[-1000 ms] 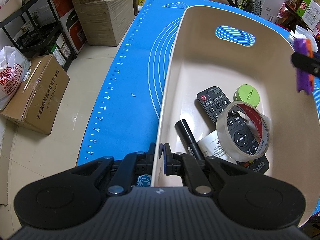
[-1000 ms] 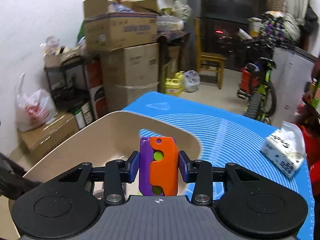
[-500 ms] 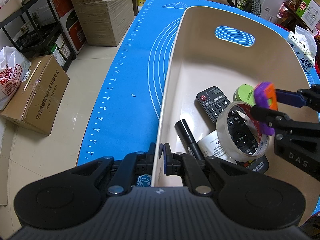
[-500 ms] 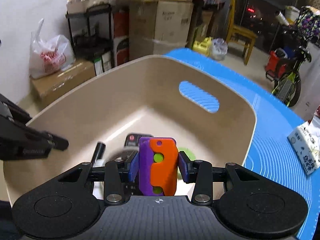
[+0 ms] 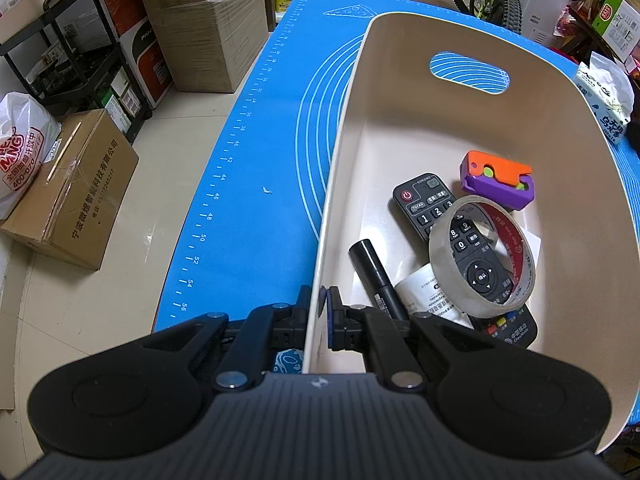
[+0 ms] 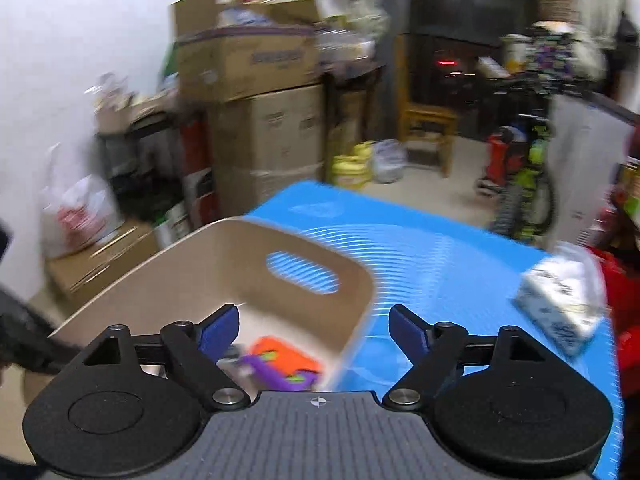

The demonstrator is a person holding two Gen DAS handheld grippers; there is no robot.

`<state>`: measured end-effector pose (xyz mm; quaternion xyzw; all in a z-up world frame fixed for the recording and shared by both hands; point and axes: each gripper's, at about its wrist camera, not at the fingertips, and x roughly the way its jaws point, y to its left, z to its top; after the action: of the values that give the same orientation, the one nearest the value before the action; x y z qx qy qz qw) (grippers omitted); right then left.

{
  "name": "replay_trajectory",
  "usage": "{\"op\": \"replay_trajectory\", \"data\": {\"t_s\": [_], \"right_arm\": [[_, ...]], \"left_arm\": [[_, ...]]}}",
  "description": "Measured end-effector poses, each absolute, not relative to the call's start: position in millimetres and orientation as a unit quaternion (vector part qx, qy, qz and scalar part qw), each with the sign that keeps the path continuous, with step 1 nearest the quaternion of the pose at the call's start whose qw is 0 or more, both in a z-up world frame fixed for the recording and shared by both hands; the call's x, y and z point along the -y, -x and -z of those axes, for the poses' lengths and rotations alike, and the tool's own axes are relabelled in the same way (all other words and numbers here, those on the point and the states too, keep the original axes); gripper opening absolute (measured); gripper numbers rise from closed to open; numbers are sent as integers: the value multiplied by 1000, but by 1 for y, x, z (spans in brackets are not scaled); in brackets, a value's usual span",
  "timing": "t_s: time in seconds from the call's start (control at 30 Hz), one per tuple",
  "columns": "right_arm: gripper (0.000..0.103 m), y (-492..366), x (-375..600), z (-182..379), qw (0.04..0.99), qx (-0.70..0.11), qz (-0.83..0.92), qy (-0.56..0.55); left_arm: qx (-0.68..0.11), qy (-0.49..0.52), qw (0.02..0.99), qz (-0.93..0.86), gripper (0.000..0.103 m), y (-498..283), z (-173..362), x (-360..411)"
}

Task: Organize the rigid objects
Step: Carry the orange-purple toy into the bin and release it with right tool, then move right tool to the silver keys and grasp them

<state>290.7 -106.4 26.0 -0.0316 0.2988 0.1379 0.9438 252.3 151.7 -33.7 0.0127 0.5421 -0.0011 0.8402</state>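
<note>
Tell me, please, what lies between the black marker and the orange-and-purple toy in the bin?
In the left wrist view, the remote control lies between the black marker and the orange-and-purple toy, with the tape roll resting on it.

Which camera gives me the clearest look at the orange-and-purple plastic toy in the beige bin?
The left wrist view: the orange-and-purple plastic toy lies sharp and unobstructed on the floor of the beige bin. The right wrist view shows it only blurred, low between the open right gripper jaws.
</note>
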Motion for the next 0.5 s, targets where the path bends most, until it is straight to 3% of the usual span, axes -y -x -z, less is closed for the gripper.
{"op": "replay_trajectory", "data": {"t_s": [0.5], "right_arm": [[88, -323, 191, 50, 931, -364, -9, 12]], "left_arm": [[-542, -14, 840, 1, 8, -252, 34, -152]]}}
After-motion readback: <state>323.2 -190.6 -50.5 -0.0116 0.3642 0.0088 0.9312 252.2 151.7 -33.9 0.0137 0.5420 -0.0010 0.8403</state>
